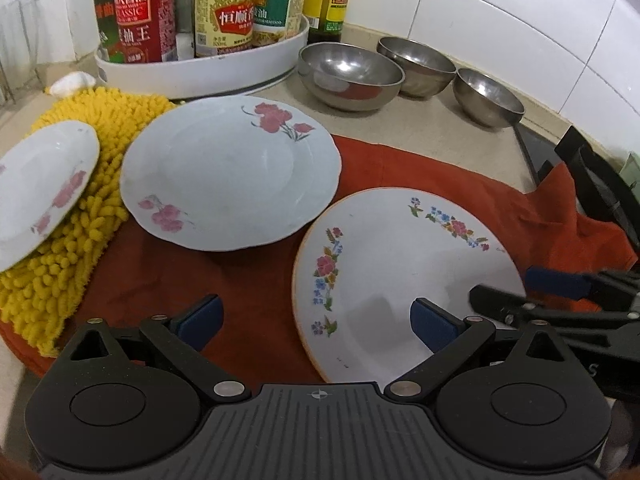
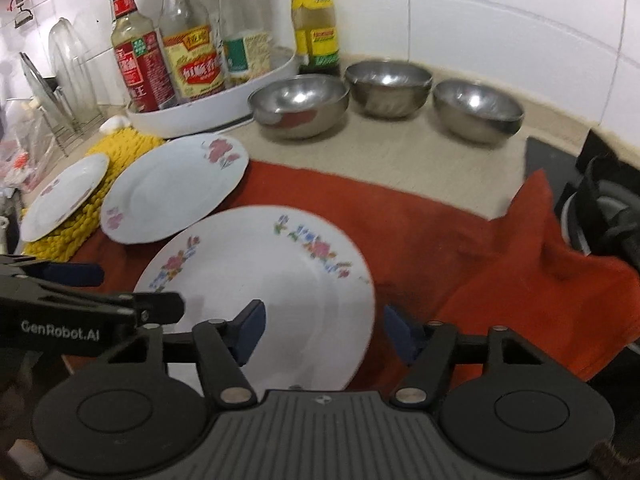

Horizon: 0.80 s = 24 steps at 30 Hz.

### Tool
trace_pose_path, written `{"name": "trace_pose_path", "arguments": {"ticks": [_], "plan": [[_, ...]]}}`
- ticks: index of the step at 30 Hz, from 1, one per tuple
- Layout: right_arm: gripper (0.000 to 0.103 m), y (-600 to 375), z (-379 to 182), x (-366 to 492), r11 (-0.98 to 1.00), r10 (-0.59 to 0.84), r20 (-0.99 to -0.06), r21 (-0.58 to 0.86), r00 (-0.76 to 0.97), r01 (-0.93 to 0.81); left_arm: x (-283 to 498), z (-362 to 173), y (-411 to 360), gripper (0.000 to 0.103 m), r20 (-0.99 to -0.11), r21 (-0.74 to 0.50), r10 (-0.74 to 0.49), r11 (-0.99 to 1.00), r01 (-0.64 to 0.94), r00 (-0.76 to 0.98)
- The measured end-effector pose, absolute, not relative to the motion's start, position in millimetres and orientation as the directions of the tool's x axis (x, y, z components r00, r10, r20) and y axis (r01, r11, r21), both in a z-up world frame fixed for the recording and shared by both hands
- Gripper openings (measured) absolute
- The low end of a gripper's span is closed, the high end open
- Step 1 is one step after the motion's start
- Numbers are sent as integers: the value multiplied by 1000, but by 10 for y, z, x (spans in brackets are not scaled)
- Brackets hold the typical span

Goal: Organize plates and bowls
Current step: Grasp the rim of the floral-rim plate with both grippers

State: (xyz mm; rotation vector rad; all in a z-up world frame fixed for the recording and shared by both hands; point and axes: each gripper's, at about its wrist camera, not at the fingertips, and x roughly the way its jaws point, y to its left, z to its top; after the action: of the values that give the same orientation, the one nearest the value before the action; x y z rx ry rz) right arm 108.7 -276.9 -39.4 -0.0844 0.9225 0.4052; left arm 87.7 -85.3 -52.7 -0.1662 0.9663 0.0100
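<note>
Your left hand-held gripper hangs with its jaws wide, empty, one blue pad over the red cloth and the other over the near rim of the multicolour-flower plate. Your right hand-held gripper is also spread wide and holds nothing; its left pad sits over that same plate, its right pad just past the plate's right rim, over the cloth.

That plate lies flat on the cloth nearest you. Behind it to the left, the larger pink-flower plate rests partly on the cloth and partly on the yellow chenille mat, close to the front plate's rim; whether they touch you cannot tell. The small pink-flower plate lies tilted on the mat, toward the desk's left edge.

Three steel bowls stand in a row along the back of the desk, near the tiled wall, well apart from the plates. The left bowl sits just beside the white bottle tray. A strip of bare desk runs between the bowls and the cloth.

Only the right view shows a dish rack at the far left, and more of the black stove at the right edge. Each view catches the other gripper at its side.
</note>
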Motion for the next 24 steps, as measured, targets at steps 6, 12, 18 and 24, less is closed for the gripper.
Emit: {"name": "trace_pose_path", "arguments": {"ticks": [6, 12, 18, 24], "plan": [[57, -2837, -441, 1162, 902, 348, -802, 147, 485, -406, 932, -561, -913, 97, -828, -157, -97, 986, -62, 552], [52, -2954, -505, 1257, 883, 409, -803, 228, 433, -410, 990, -615, -964, 93, -837, -173, -119, 984, -51, 534], [48, -3042, -504, 1315, 863, 454, -793, 278, 405, -423, 1012, -620, -1011, 93, -830, -189, -138, 981, -40, 540], [45, -3092, -508, 1328, 856, 473, -786, 302, 398, -421, 995, -618, -1017, 95, -817, -235, -162, 970, -63, 553]]}}
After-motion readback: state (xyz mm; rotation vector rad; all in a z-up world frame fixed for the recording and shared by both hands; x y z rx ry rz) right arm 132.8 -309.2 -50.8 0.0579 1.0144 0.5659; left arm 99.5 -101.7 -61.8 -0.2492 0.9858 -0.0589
